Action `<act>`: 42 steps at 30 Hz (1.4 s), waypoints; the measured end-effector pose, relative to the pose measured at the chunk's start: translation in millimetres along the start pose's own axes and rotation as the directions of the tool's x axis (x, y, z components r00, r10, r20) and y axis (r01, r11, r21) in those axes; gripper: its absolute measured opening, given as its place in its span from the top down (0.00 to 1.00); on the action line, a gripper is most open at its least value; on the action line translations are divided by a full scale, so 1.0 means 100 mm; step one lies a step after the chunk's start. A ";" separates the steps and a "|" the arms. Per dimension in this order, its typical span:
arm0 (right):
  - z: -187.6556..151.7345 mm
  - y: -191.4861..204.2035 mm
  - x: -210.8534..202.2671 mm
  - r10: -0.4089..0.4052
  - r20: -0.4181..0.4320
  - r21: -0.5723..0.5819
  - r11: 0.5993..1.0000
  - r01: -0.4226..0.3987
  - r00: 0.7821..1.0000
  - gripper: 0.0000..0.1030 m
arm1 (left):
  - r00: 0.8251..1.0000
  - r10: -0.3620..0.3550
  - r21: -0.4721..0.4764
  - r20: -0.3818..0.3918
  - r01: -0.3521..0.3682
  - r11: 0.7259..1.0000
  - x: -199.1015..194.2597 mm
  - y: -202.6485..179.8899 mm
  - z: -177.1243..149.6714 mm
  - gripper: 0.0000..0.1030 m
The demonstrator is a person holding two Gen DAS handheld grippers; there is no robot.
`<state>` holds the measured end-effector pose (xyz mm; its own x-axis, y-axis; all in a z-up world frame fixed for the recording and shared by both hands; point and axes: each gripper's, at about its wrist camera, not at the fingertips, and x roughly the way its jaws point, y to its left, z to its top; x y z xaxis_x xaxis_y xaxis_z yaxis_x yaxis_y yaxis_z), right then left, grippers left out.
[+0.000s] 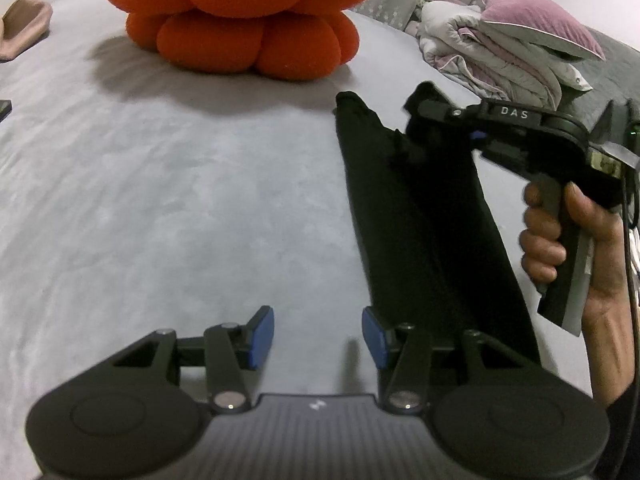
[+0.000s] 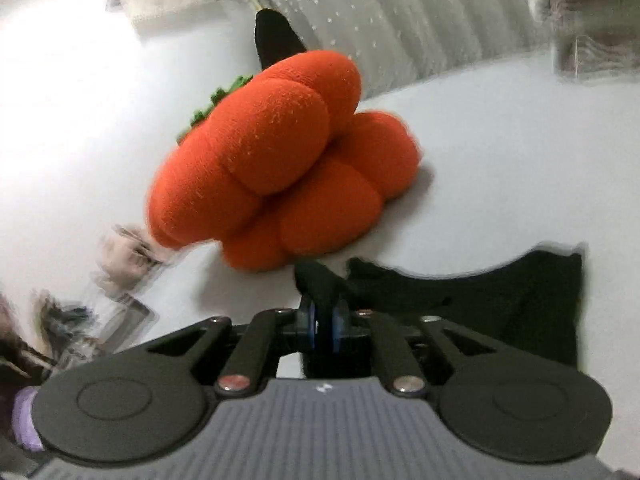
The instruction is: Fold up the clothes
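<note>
A black garment [image 1: 424,232] lies as a long narrow strip on the grey bed sheet [image 1: 160,200], right of centre in the left wrist view. My left gripper [image 1: 318,338] hangs open just above the sheet by the strip's near end, with nothing between its blue pads. A hand at the right holds my right gripper [image 1: 440,128], which has the strip's far end bunched up and lifted. In the right wrist view my right gripper [image 2: 324,328] is shut on a fold of the black garment [image 2: 480,300], and cloth sticks up between the pads.
An orange pumpkin-shaped cushion [image 1: 240,20] sits on the bed beyond the garment. A folded grey and purple quilt pile [image 1: 500,52] lies at the far right. A beige item [image 1: 24,24] rests at the far left. Grey sheet stretches left of the garment.
</note>
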<state>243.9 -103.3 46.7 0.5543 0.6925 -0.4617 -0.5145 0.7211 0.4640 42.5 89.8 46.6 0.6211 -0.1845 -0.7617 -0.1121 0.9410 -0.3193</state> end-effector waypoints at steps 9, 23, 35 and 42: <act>-0.04 0.19 -0.07 -0.066 0.031 -0.091 0.993 0.069 0.997 0.44 | 1.000 -0.001 -0.006 -0.001 0.001 1.000 0.01 0.00 0.01 0.50; -0.61 0.37 -0.01 -0.205 -0.056 -0.403 0.900 0.166 0.977 0.71 | 1.000 -0.006 0.008 -0.005 0.006 1.000 0.01 -0.03 0.01 0.50; -0.69 0.51 0.07 -0.264 -0.045 -0.508 0.836 0.205 0.964 0.93 | 1.000 -0.003 0.011 -0.006 0.003 1.000 0.02 -0.05 0.01 0.49; -0.48 0.37 -0.25 -0.049 -0.048 -0.324 0.946 0.030 0.998 0.92 | 1.000 -0.005 0.009 -0.002 0.005 1.000 0.01 -0.06 0.00 0.49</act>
<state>179.8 -93.0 38.9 0.5464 0.6568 -0.5196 -0.6817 0.7092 0.1797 43.8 84.4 47.5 0.6204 -0.1894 -0.7611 -0.1022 0.9426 -0.3179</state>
